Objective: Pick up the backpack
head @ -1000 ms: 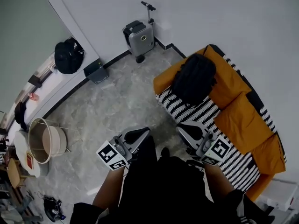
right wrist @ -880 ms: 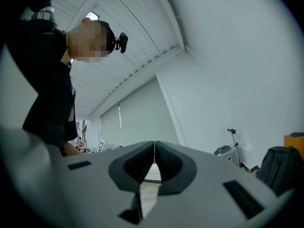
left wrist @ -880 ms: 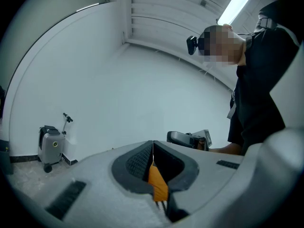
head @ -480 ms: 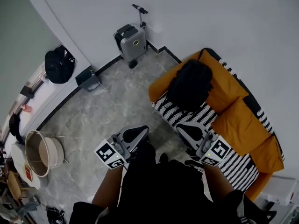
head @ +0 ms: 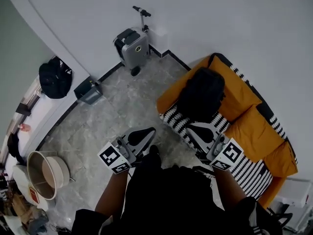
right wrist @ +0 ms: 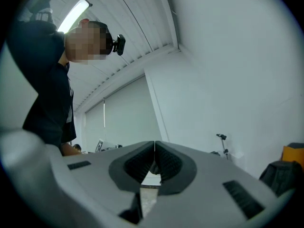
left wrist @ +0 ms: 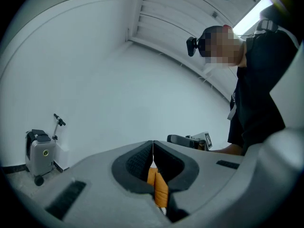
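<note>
A black backpack [head: 200, 93] leans upright against the back of the orange sofa [head: 244, 126], on its black-and-white striped throw. It also shows as a dark shape at the right edge of the right gripper view [right wrist: 281, 175]. My left gripper [head: 148, 130] is held over the grey floor, left of the sofa's corner, jaws shut and empty [left wrist: 153, 148]. My right gripper [head: 192, 127] reaches over the sofa's front edge, just short of the backpack, also shut with nothing in it [right wrist: 155, 148].
A silver ride-on suitcase [head: 131, 45] with a handlebar stands by the white wall. A dark box [head: 88, 89] sits on the floor at the left. Another black bag [head: 54, 77] lies on a white counter, and a round tub [head: 46, 168] stands lower left.
Both grippers have moved forward toward the sofa, and the backpack now sits closer to them. The suitcase and counter have slid left in view. The jaws stay shut.
</note>
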Tool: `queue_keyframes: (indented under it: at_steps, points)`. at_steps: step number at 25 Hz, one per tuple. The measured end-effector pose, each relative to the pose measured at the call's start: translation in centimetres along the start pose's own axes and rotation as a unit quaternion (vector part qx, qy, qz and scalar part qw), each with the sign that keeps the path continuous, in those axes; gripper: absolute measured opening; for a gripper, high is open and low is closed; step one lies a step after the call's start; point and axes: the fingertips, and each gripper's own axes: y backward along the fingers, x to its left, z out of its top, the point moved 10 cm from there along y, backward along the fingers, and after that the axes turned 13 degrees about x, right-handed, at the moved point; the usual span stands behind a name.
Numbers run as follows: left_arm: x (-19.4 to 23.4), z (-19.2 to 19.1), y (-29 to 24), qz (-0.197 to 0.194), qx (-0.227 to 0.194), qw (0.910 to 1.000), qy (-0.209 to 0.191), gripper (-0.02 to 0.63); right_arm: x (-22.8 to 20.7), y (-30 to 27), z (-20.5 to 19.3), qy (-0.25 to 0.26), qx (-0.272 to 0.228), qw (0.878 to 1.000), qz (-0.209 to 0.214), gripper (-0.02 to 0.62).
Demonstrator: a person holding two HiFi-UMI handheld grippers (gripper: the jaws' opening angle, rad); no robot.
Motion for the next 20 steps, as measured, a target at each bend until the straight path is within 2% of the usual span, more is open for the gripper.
queue_keyframes:
  at_steps: [6, 11, 20]
  points:
    - [4.3, 0.3, 1.0, -0.024, 0.006, 0.9996, 0.015, 0.023, -0.5, -3.3, 0.9, -0.004, 0.005, 1.0, -0.03, 0.028]
    - [6.5, 1.1, 0.2, -0.057, -0.016, 0.9974, 0.04, 0.023, -1.0, -4.2, 1.0, -0.011, 0.012, 0.998, -0.061, 0.028]
    - [9.1, -0.9, -1.0, -0.078, 0.004, 0.995, 0.061, 0.023, -2.7, -4.0, 1.4, -0.021, 0.014, 0.993, -0.119, 0.028]
